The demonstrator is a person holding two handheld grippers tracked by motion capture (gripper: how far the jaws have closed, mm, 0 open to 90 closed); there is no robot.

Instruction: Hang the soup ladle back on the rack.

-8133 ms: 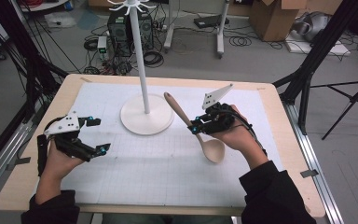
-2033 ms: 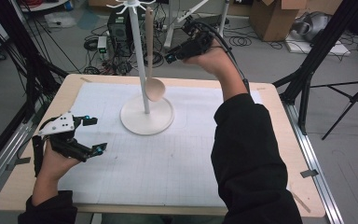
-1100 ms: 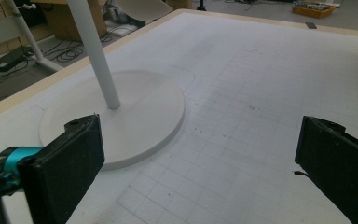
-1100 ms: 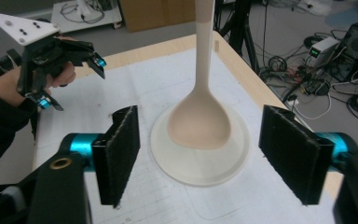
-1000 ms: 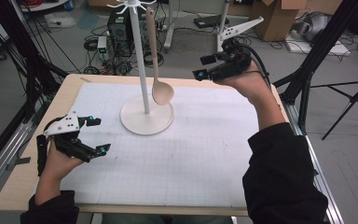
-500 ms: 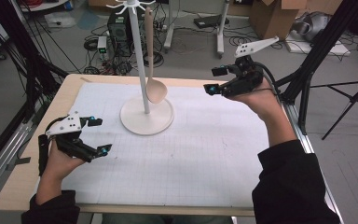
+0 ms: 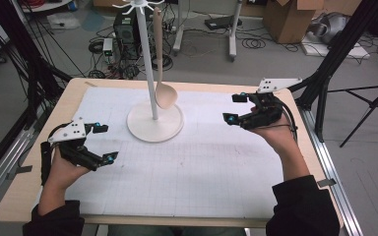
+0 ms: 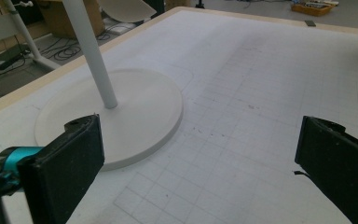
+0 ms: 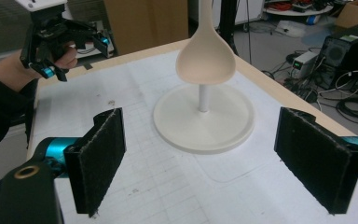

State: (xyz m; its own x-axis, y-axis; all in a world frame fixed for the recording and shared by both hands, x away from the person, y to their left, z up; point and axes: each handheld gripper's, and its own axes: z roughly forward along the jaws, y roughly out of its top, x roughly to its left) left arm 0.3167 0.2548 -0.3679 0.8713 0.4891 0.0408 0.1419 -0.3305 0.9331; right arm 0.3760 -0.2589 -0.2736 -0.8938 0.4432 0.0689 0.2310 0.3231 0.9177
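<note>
Spoon: hangs from stand – bowl down, off base.
L gripper: jaws wide, empty, near mat left edge.
R gripper: wide apart, empty – right of stand.

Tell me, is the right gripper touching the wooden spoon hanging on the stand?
Apart. In the high view the right gripper is held out to the side, with bare mat between it and the spoon; its jaws stand open and empty.
</note>
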